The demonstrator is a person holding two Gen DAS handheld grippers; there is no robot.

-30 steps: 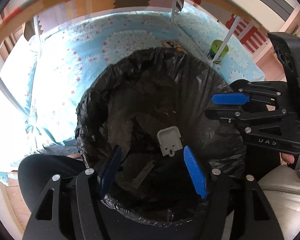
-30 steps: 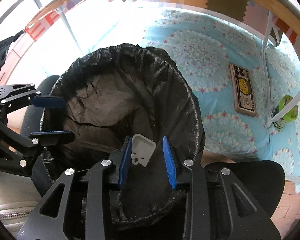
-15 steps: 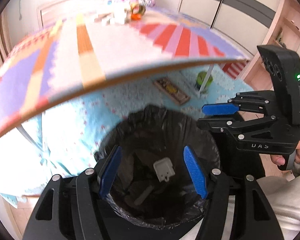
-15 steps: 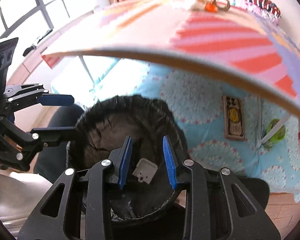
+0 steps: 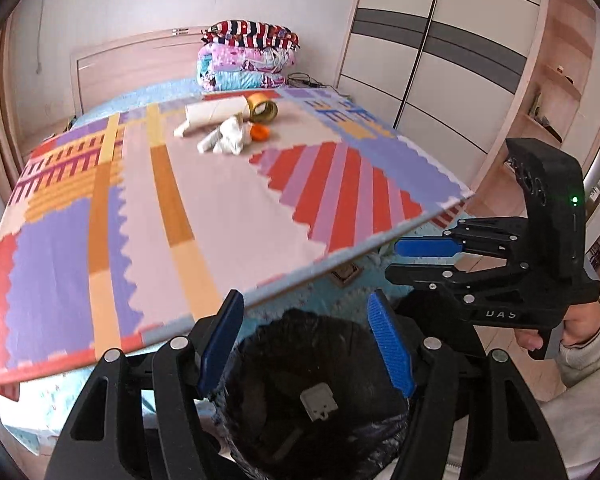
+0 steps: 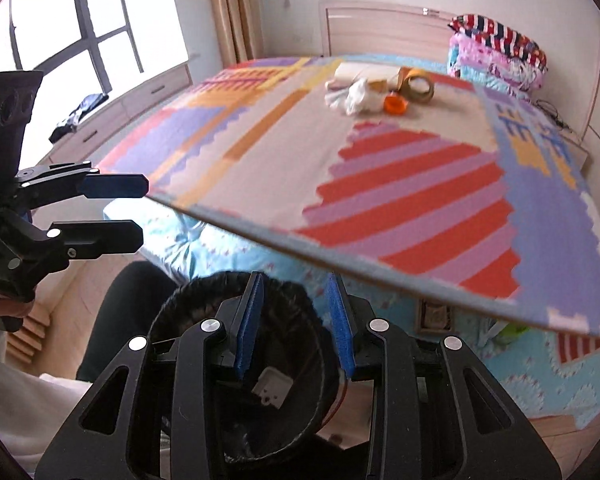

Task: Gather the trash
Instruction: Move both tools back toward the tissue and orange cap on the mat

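While I hold both above the bin (image 5: 320, 400), "DAS" reads on my right gripper (image 5: 424, 260), jaws narrow, empty; left gripper (image 5: 306, 344) wide; trash (image 5: 230, 128) across the worktop (image 5: 220, 208)

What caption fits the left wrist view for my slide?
Open left gripper above the black-lined trash bin, a white plastic piece inside; paper scraps wait on the patterned table.

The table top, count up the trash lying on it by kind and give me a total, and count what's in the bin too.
Cardboard tube: 1
Tape roll: 1
Orange cap: 1
Crumpled white paper or tissue wad: 1, though it may be more than one piece
On the table: 4
White plastic piece in the black bin: 1
Total: 5
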